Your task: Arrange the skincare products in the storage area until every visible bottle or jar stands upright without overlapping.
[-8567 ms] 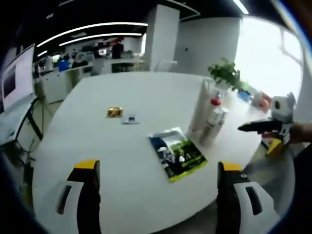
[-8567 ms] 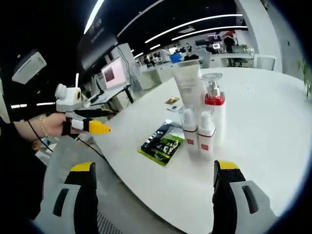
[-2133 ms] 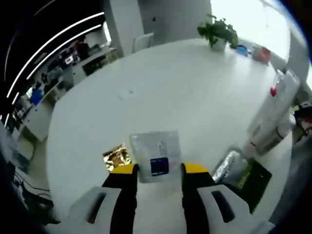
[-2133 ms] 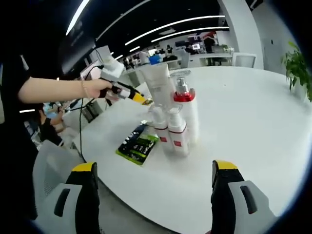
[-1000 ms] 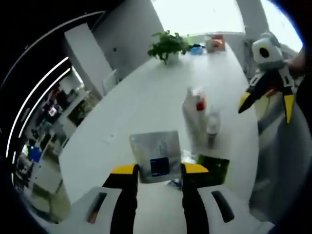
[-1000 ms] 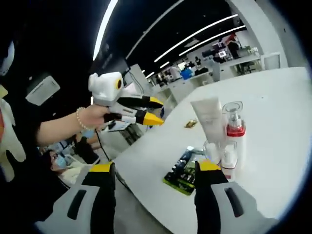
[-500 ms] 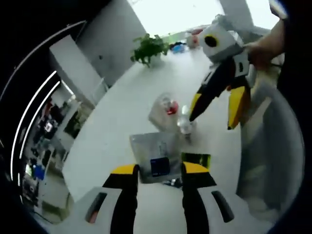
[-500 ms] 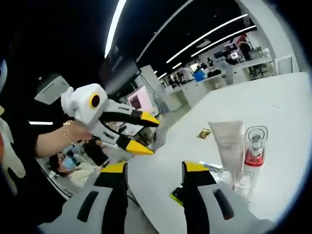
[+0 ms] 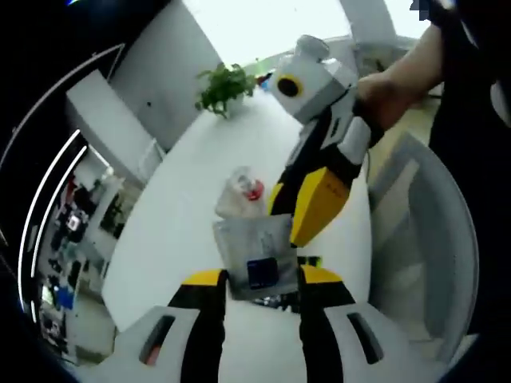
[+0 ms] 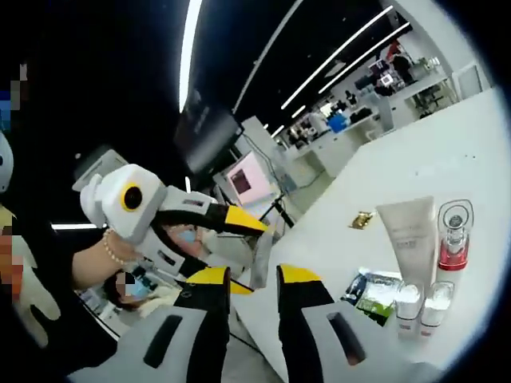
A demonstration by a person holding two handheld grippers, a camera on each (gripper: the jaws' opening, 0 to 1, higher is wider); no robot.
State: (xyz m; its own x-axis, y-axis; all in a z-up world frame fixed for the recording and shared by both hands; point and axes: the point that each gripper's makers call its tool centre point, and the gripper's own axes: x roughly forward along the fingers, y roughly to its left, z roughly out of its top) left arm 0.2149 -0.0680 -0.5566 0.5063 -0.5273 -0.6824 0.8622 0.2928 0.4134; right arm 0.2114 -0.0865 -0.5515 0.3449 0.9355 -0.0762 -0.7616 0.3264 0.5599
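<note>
My left gripper is shut on a silver sachet with a dark blue square, held up above the table. My right gripper reaches in from the right, its yellow jaws at the sachet's upper right corner. In the right gripper view, my right gripper has its jaws narrowed, a small gap left, around the sachet's edge. The left gripper holds the sachet from the left. A white tube, a red-collared pump bottle and two small bottles stand upright together on the white table.
A green packet lies flat beside the bottles, and a gold sachet lies farther along the table. A potted plant stands at the table's far end. A grey chair sits at the table's edge. A person's hand holds the right gripper.
Both grippers have come together above the table edge. My right gripper's jaws have narrowed from wide apart to a small gap around the sachet. The left gripper keeps its hold.
</note>
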